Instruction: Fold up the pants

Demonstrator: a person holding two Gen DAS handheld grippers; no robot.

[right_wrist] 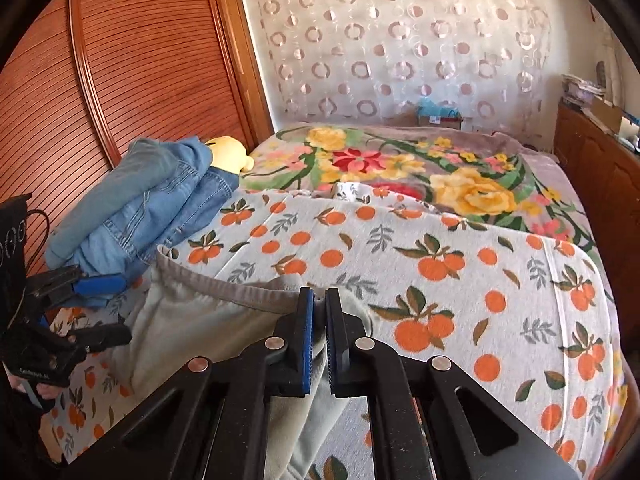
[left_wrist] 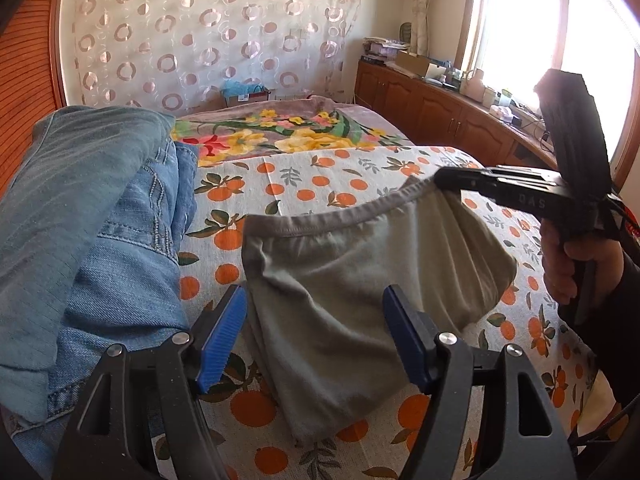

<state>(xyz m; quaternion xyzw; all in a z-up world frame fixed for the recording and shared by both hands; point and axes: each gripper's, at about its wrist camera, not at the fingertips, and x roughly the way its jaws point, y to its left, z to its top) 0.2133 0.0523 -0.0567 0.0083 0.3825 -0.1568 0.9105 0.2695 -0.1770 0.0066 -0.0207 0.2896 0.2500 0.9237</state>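
Left wrist view: left tool (left_wrist: 314, 334) spread wide, holding nothing, poised over the lower part of the grey pants (left_wrist: 360, 280) on the bed (left_wrist: 320, 184). Right tool (left_wrist: 444, 179) pinching the waistband at its far corner. Risk: closing on cloth and bedsheet together (same soft layer), dragging the sheet.

Right wrist view: right tool (right_wrist: 318, 338) pressed together on the pants (right_wrist: 192, 316) waistband. Risk: thin bite slipping under tension. Stacked jeans (right_wrist: 152, 204) close by near the left edge, liable to snag.
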